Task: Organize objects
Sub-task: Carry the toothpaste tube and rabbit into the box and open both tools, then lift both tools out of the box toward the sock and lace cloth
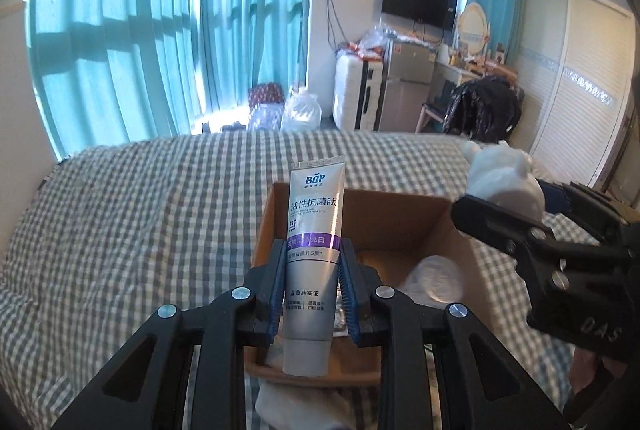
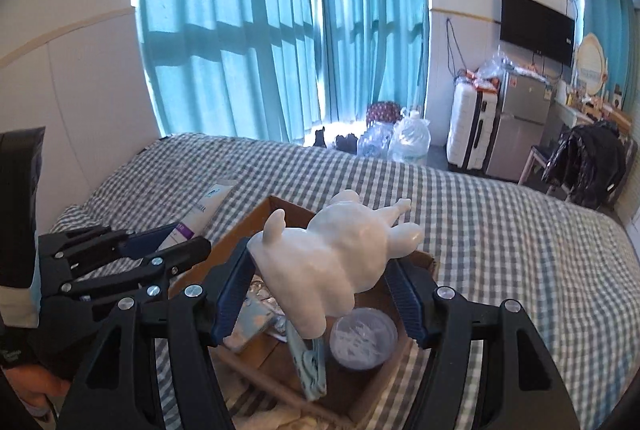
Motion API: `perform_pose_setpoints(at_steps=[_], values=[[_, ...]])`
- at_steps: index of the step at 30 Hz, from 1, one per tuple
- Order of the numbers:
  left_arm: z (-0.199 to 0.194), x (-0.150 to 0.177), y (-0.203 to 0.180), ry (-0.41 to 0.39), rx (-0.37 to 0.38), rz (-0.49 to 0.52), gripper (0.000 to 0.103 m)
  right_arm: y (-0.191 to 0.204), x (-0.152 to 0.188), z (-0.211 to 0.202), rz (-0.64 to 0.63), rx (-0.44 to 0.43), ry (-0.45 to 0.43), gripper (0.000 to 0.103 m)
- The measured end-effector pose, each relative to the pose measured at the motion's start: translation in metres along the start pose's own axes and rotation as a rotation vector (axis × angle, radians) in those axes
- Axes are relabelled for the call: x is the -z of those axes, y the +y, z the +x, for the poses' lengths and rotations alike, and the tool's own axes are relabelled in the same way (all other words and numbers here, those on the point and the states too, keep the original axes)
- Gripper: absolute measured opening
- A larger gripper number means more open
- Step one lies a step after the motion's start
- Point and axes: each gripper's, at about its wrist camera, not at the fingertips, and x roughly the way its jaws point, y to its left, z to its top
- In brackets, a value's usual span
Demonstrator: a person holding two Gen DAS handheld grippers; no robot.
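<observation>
Cardboard box [image 1: 400, 218] sits open on the checked bedspread [image 1: 140, 222], and both grippers hang over it. Left gripper [image 1: 312, 286] has its blue pads clamped tight on a silver toothpaste tube [image 1: 314, 230], held upright with the cap down and the crimped end at twelve o'clock, right above the box's near wall. Over at three o'clock from it, the right gripper [image 2: 324, 294] squeezes a white bunny figurine [image 2: 336, 254], jaws spread about halfway around its body, the figure tipped on its side with ears toward ten o'clock. Down inside the box I can see a round lidded tub [image 2: 362, 338] at five o'clock of the figurine, plus a pale blue clip [image 2: 306, 370] and some crinkled wrapping.
</observation>
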Motion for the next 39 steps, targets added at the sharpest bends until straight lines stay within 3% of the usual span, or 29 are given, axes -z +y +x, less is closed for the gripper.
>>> perform_pose_setpoints(at_steps=[3, 8, 17, 19, 22, 23, 25, 35, 39], values=[[0.03, 0.006, 0.002, 0.031, -0.007, 0.011, 0.025, -0.011, 0.002, 0.038, 0.035, -0.016, 0.038, 0.065], [0.07, 0.017, 0.005, 0.091, 0.062, -0.019, 0.025, -0.016, 0.012, 0.076, 0.034, -0.013, 0.071, 0.065], [0.074, 0.022, -0.01, 0.08, 0.028, 0.052, 0.028, -0.02, 0.024, 0.088, 0.082, -0.02, 0.084, 0.069], [0.066, 0.021, -0.011, 0.074, 0.014, 0.054, 0.032, -0.022, 0.021, 0.076, 0.104, -0.018, 0.059, 0.077], [0.047, 0.015, -0.012, 0.052, -0.006, 0.047, 0.068, -0.021, 0.012, 0.055, 0.108, -0.006, 0.03, 0.081], [0.038, 0.012, -0.011, 0.036, -0.016, 0.043, 0.071, -0.021, 0.01, 0.046, 0.109, -0.003, 0.024, 0.081], [0.018, 0.007, -0.011, 0.017, -0.026, 0.04, 0.073, -0.02, 0.004, 0.026, 0.11, 0.004, 0.008, 0.082], [-0.112, -0.014, -0.014, -0.133, -0.114, 0.023, 0.102, -0.002, -0.021, -0.108, 0.074, 0.085, -0.104, 0.088], [-0.156, -0.014, -0.016, -0.184, -0.143, 0.03, 0.103, 0.015, -0.027, -0.156, 0.042, 0.107, -0.148, 0.09]])
